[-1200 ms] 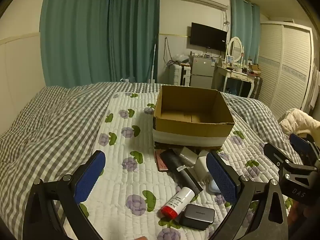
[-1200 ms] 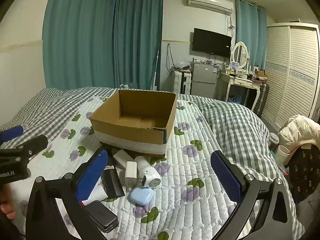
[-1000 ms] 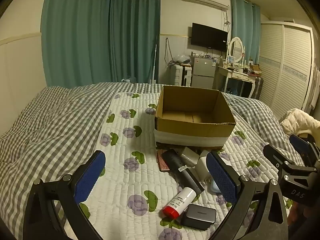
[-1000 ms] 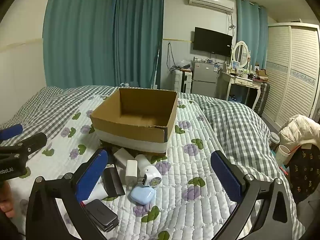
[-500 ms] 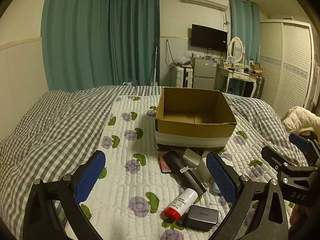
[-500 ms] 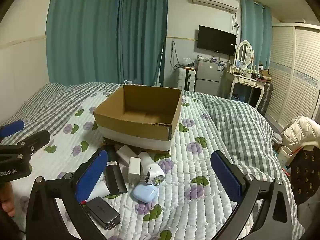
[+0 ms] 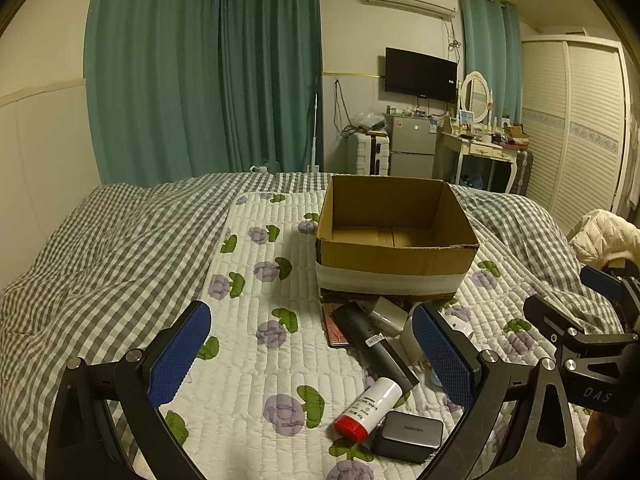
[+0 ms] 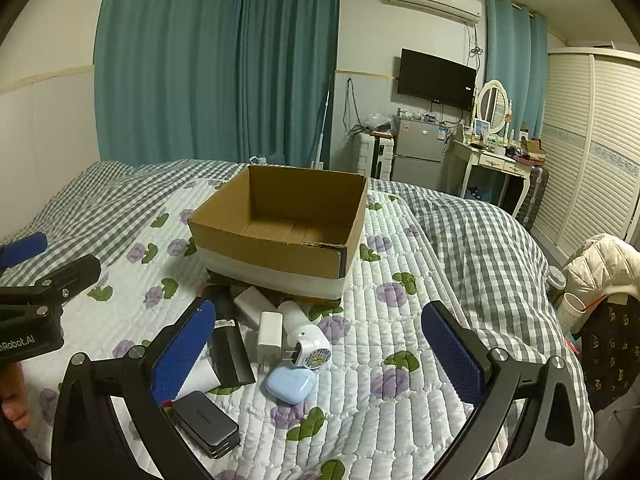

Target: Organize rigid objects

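Observation:
An open, empty cardboard box [image 7: 396,256] [image 8: 280,252] stands on a white floral quilt [image 7: 256,360]. In front of it lie a black cylinder [image 7: 372,344], a white tube with a red cap [image 7: 370,404], a grey power bank [image 7: 408,436] [image 8: 204,422], a white charger [image 8: 269,336], a small white fan-like device [image 8: 306,336] and a blue earbud case [image 8: 290,384]. My left gripper [image 7: 312,352] is open and empty, hovering before the pile. My right gripper [image 8: 320,348] is open and empty over the same pile.
A grey checked duvet [image 7: 88,264] covers the bed around the quilt. Teal curtains, a fridge [image 7: 412,148], a dressing table [image 7: 480,152] and a wardrobe stand beyond. A cream jacket [image 8: 600,268] lies off the bed's right side.
Both grippers have risen and pulled back slightly, so the box and pile sit a bit lower in view. Both stay open. No object has moved.

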### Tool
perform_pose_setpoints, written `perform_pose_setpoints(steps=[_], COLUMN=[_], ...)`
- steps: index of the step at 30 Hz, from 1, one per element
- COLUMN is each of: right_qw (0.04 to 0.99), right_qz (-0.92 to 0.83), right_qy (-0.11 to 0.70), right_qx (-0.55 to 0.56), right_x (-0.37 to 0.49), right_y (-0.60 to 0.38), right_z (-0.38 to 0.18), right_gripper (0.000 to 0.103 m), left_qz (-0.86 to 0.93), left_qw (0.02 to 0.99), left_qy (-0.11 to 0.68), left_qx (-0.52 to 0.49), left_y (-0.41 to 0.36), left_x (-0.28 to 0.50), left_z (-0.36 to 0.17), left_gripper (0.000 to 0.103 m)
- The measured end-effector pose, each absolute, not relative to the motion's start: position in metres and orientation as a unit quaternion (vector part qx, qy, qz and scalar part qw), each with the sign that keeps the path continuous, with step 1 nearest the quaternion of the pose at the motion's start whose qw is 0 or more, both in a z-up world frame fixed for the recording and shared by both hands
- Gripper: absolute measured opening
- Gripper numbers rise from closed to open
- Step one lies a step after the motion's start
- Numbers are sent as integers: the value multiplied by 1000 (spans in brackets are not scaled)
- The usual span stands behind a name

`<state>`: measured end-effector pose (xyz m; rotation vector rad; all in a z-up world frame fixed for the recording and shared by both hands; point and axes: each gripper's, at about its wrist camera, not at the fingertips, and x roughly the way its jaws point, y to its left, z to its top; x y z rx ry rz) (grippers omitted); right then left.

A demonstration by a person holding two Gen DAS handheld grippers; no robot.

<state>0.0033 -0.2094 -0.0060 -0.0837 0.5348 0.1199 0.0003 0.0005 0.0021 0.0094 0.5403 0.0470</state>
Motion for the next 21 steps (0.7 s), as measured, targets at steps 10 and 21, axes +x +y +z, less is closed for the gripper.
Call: perform_pose_setpoints(steps=[10,21], right_qw=[960,959], right_qz=[63,59], right_qy=[269,275], right_qx=[-45,-47], right_x=[4,5], right_y=[-208,-208], right_z=[-8,-12], right_gripper=[103,103], left_qz=[25,36], left_qw=[964,962], left_qy=[265,270], left_qx=[18,12], left_y=[-4,0], left_x=[-2,0], left_z=[-3,-9], left_gripper=[103,103])
